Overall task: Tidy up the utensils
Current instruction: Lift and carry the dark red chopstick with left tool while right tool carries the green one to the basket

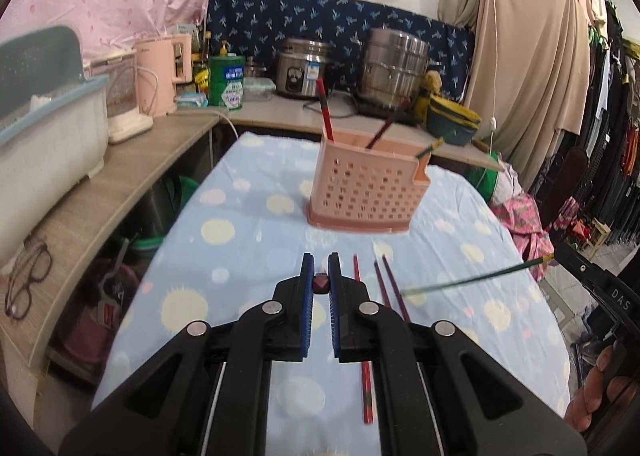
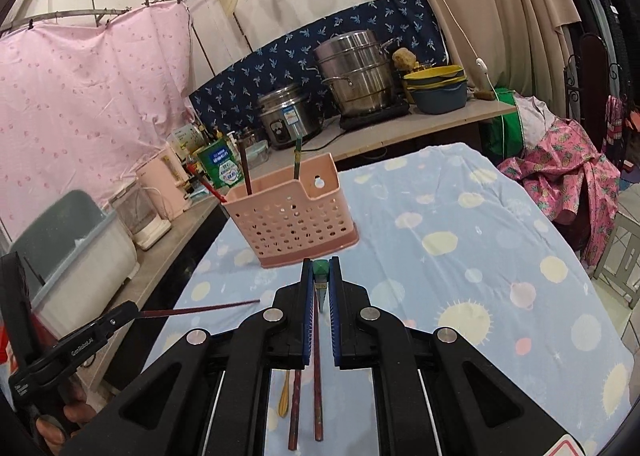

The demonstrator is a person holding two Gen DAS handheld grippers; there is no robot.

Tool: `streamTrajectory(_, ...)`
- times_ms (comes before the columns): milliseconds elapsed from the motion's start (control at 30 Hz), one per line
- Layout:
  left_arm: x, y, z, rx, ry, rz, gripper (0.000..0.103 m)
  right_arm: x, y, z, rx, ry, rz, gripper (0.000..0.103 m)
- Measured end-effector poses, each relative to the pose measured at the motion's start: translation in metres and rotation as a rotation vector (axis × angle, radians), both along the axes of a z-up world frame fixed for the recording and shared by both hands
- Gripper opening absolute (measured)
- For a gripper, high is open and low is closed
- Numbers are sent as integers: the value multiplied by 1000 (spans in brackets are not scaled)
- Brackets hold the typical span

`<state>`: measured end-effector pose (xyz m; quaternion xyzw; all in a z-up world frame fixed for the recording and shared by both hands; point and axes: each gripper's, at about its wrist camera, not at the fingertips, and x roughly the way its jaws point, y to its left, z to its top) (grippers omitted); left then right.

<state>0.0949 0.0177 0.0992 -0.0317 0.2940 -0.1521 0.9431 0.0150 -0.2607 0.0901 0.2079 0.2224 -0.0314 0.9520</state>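
A pink perforated utensil holder (image 1: 362, 192) stands on the dotted blue tablecloth; it also shows in the right wrist view (image 2: 292, 212). It holds three chopsticks: a red one (image 1: 325, 112), a dark one (image 1: 384, 130) and a green one (image 1: 434, 146). My left gripper (image 1: 321, 264) is shut on a dark red chopstick (image 2: 200, 310), seen end-on between its pads. My right gripper (image 2: 321, 270) is shut on a green chopstick (image 1: 476, 280). Both hold their sticks above the cloth, short of the holder. Loose chopsticks (image 1: 390, 288) lie on the cloth under the grippers.
A shelf (image 1: 120, 176) along the left and back carries a dish rack (image 1: 44, 128), pink kettle (image 1: 162, 76), rice cooker (image 1: 304, 68), steel steamer pot (image 1: 394, 68) and stacked bowls (image 2: 438, 86). Glasses (image 1: 26, 284) lie on the shelf. Clothes hang at right.
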Motion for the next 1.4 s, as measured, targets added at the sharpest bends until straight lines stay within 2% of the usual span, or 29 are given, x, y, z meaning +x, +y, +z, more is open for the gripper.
streamTrajectory(367, 40, -11, 51, -32, -117, 23, 7, 29, -14, 44, -26, -123, -38, 7)
streamTrajectory(700, 72, -23, 99, -69, -215, 24, 7, 62, -31, 76, 2, -219, -65, 7)
streamTrajectory(1000, 106, -30, 150, -110, -334, 56, 7, 94, -54, 102, 49, -313, -146, 7)
streamTrajectory(1233, 135, -38, 169, -122, -377, 76, 7, 120, -67, 120, 24, -371, -211, 7)
streamTrajectory(1400, 152, -50, 172, -105, -394, 74, 7, 146, -74, 119, 21, -350, -216, 7)
